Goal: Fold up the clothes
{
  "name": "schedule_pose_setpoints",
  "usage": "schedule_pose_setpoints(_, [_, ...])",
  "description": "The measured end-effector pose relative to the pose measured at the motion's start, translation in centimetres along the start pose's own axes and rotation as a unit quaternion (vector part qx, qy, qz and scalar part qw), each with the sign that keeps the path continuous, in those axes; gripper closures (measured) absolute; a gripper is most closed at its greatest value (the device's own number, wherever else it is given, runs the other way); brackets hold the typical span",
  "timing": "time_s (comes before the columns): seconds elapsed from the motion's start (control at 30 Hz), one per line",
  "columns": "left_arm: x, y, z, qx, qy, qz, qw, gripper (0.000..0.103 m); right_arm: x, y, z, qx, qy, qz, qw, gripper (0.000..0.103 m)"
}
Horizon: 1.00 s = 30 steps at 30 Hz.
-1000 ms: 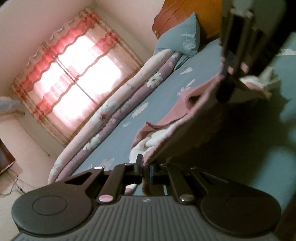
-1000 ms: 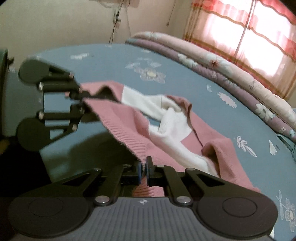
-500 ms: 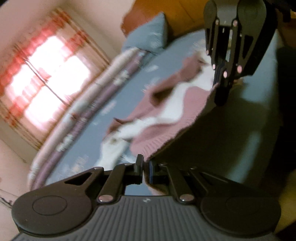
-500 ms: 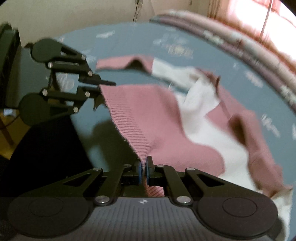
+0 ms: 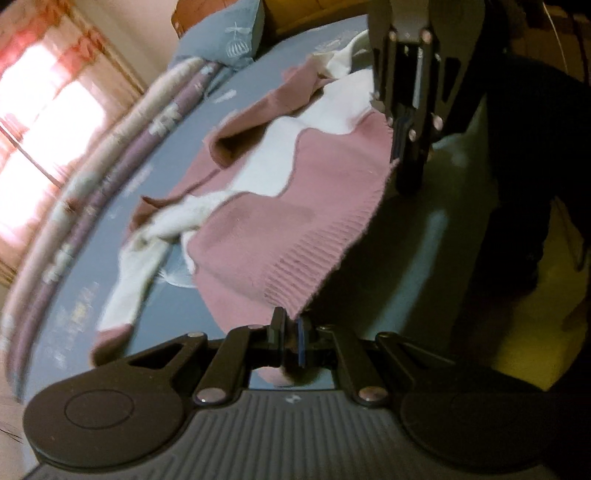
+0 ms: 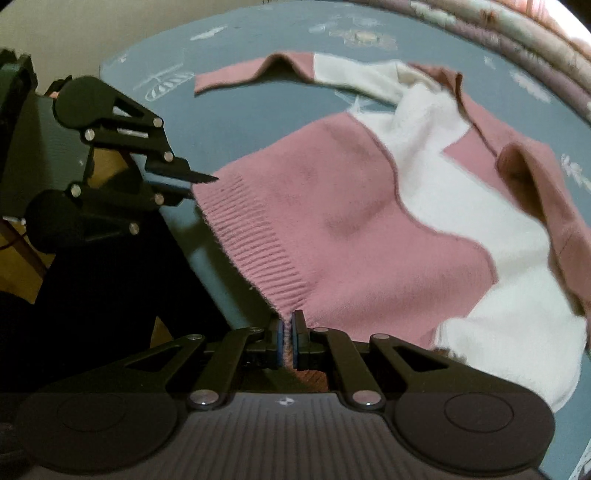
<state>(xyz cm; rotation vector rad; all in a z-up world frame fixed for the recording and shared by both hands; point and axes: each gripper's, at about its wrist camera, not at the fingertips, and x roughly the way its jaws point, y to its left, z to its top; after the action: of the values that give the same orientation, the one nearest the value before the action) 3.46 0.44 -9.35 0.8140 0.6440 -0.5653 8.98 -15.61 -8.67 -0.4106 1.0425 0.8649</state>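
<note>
A pink and white knit sweater [image 5: 295, 206] [image 6: 351, 206] is stretched over the blue bedsheet [image 5: 177, 310] [image 6: 229, 107], its ribbed hem pulled taut near the bed's edge. My left gripper [image 5: 290, 332] is shut on one corner of the hem. My right gripper [image 6: 289, 332] is shut on the other corner. Each gripper shows in the other's view: the right one [image 5: 400, 155] at the top, the left one [image 6: 199, 184] at the left. One sleeve [image 6: 258, 70] lies spread out on the sheet beyond the body.
A rolled floral quilt [image 5: 122, 147] [image 6: 517, 40] runs along the far side of the bed. A blue pillow [image 5: 229, 37] leans on the wooden headboard [image 5: 303, 11]. A curtained window [image 5: 33, 110] glows at the left. The yellowish floor [image 5: 535, 325] lies past the bed's edge.
Both grippers have pulled the hem back toward the bed's edge and lower. The sweater, which hung bunched a second ago, has spread out and flattened onto the sheet.
</note>
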Motion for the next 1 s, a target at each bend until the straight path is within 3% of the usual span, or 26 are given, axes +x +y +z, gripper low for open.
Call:
schedule_pose_setpoints(0.1, [0.6, 0.6, -0.2, -0.043, 0.015, -0.034, 0.9984, 0.094, 1.5, -0.5, -0.6, 0.024, 0.007, 0.005, 1.0, 0.092])
schedule_pose_setpoints(0.17, [0.3, 0.8, -0.4, -0.066, 0.024, -0.052, 0.9962, 0.091, 0.9, -1.0, -0.5, 0.045, 0.004, 0.027, 0.999, 0.078])
schedule_pose_setpoints(0.3, [-1.3, 2.8, -1.1, -0.116, 0.024, -0.094, 0.9886, 0.09, -1.1, -1.5, -1.2, 0.061, -0.006, 0.041, 0.997, 0.076])
schedule_pose_setpoints(0.4, [-2.0, 5.7, -1.6, -0.178, 0.022, -0.103, 0.9783, 0.089, -2.8, -1.9, -2.1, 0.073, -0.017, 0.041, 0.996, 0.073])
schedule_pose_setpoints(0.47, [-1.9, 8.0, -1.8, -0.23, 0.018, -0.087, 0.9692, 0.088, -3.9, -2.4, -2.6, 0.089, -0.03, 0.041, 0.995, 0.067])
schedule_pose_setpoints(0.6, [0.9, 12.0, -2.0, -0.335, 0.014, -0.059, 0.9402, 0.084, -5.3, -4.3, -3.2, 0.138, -0.069, 0.022, 0.988, 0.066])
schedule_pose_setpoints(0.77, [6.6, 14.0, -2.6, -0.425, 0.051, -0.078, 0.9002, 0.085, -7.2, -5.7, -4.1, 0.191, -0.123, -0.009, 0.974, 0.065])
schedule_pose_setpoints(0.9, [8.6, 14.1, -2.9, -0.457, 0.063, -0.091, 0.8824, 0.079, -7.7, -6.7, -5.3, 0.225, -0.157, -0.018, 0.962, 0.06])
schedule_pose_setpoints(1.0, [8.7, 13.8, -2.2, -0.448, 0.067, -0.096, 0.8862, 0.067, -8.1, -7.3, -6.3, 0.25, -0.18, -0.024, 0.951, 0.059])
